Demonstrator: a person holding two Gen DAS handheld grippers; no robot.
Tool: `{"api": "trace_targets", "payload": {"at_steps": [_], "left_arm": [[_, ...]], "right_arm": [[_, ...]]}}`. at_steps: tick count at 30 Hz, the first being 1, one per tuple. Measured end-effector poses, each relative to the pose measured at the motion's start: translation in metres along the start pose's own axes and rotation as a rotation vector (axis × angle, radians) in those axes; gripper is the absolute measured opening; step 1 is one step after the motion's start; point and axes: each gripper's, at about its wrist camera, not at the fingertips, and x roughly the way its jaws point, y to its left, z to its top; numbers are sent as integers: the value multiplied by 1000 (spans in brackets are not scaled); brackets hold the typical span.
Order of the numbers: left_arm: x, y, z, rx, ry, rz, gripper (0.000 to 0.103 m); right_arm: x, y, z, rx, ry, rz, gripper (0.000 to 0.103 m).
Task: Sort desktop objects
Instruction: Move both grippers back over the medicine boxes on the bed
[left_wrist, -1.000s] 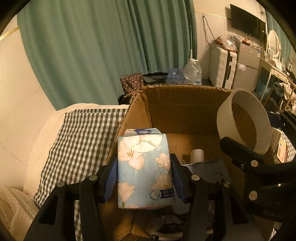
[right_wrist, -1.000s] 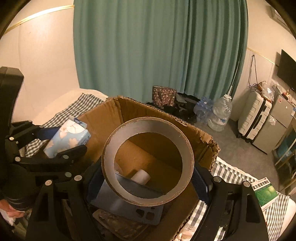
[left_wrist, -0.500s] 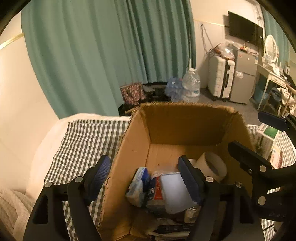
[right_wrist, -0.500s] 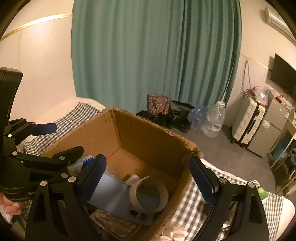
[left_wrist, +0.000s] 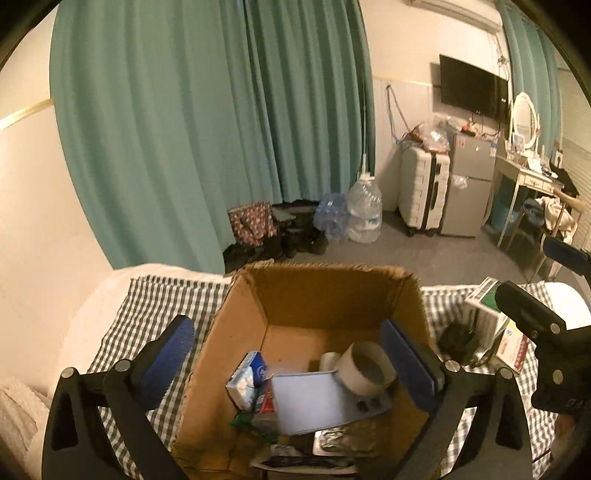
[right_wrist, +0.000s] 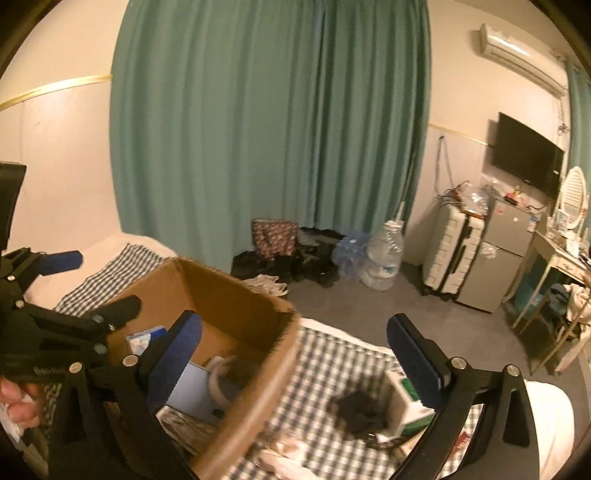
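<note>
An open cardboard box (left_wrist: 325, 291) stands on a checked cloth (left_wrist: 147, 306). Inside it lie a blue floral tissue pack (left_wrist: 246, 380), a white tape roll (left_wrist: 364, 369) and a pale blue flat case (left_wrist: 314, 400). My left gripper (left_wrist: 291, 363) is open and empty above the box. My right gripper (right_wrist: 299, 360) is open and empty over the box's right wall (right_wrist: 255, 398) and the cloth (right_wrist: 332, 362). The tissue pack (right_wrist: 142, 338) and tape roll (right_wrist: 221, 376) also show in the right wrist view. The box's front is hidden behind the grippers.
Right of the box on the cloth lie a black object (right_wrist: 360, 408), a green-and-white book (right_wrist: 406, 404) and more books (left_wrist: 491, 314). Beyond are teal curtains (left_wrist: 221, 129), water bottles (left_wrist: 364, 212), a suitcase (left_wrist: 424, 192), a small fridge (left_wrist: 471, 184) and a desk (left_wrist: 532, 184).
My left gripper let go of the tissue pack and my right let go of the tape roll; both now lie in the box. Both grippers opened and rose, and the right one swung right.
</note>
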Motion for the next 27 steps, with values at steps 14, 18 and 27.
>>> {"api": "trace_targets", "payload": {"at_steps": [14, 18, 27], "left_arm": [[-49, -81, 10, 96, -102, -52, 103], [-53, -111, 9, 87, -115, -118, 103], [-42, -173, -7, 117, -40, -191, 103]], "right_arm": [[-63, -76, -17, 56, -15, -123, 103], [-75, -99, -27, 87, 4, -145, 103], [-93, -138, -59, 167, 47, -183, 103]]}}
